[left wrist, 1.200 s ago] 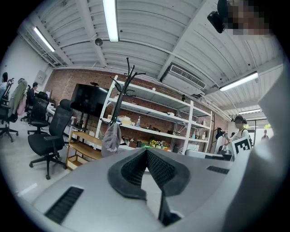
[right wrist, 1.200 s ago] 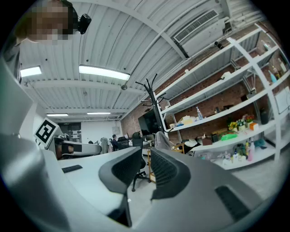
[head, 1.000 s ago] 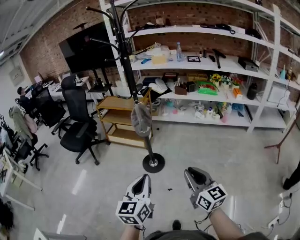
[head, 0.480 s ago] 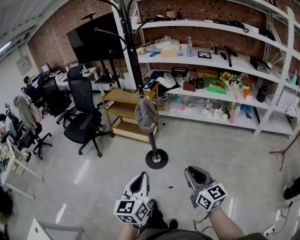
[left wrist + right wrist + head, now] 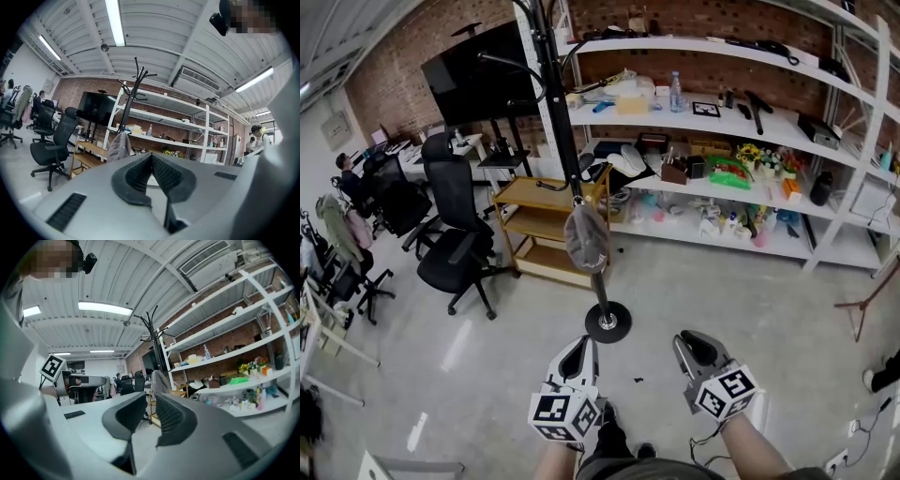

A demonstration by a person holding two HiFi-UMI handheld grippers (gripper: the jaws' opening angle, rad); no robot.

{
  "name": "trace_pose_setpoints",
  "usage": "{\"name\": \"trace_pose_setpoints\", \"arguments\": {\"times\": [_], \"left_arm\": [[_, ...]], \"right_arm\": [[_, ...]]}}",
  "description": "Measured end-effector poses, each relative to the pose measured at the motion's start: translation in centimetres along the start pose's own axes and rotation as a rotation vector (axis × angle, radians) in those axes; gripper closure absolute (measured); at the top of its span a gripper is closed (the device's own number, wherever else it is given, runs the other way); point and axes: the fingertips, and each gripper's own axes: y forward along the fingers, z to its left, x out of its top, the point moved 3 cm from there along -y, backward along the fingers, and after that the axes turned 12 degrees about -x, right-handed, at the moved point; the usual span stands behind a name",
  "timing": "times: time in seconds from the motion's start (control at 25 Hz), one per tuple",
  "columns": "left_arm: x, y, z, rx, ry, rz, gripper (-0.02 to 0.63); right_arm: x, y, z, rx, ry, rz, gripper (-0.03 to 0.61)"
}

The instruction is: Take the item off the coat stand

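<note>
A black coat stand [image 5: 565, 141] rises from a round base [image 5: 607, 324] on the floor ahead of me. A grey cloth item, perhaps a cap [image 5: 584, 239], hangs from a low hook on the pole. It also shows as a grey shape in the left gripper view [image 5: 120, 146] and in the right gripper view [image 5: 159, 380]. My left gripper [image 5: 581, 349] is held low, well short of the stand, its jaws meeting at the tips with nothing in them. My right gripper [image 5: 692, 342] is beside it, its jaws a little apart and empty.
White shelving [image 5: 741, 122] full of small goods runs along the brick wall behind the stand. A wooden cart [image 5: 539, 230] stands just behind the pole. Black office chairs [image 5: 455, 248] and a large screen [image 5: 483, 80] are to the left. A tripod leg [image 5: 862, 305] stands at right.
The view has swayed slightly as the person steps; the stand and its hanging item stay in place. Both grippers remain low, side by side and empty.
</note>
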Motion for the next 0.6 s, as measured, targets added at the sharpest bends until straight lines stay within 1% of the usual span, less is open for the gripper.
{"name": "trace_pose_setpoints", "arguments": {"times": [0.24, 0.44, 0.6], "left_arm": [[0.0, 1.3, 4.0, 0.006, -0.01, 0.013, 0.606], [1.0, 3.6, 7.7, 0.0, -0.005, 0.01, 0.606], [1.8, 5.2, 10.8, -0.003, -0.007, 0.01, 0.606]], "right_arm": [[0.3, 4.8, 1.3, 0.017, -0.005, -0.004, 0.508], [1.8, 9.5, 2.3, 0.019, -0.02, -0.005, 0.506], [2.2, 13.6, 2.8, 0.028, -0.018, -0.016, 0.506]]}}
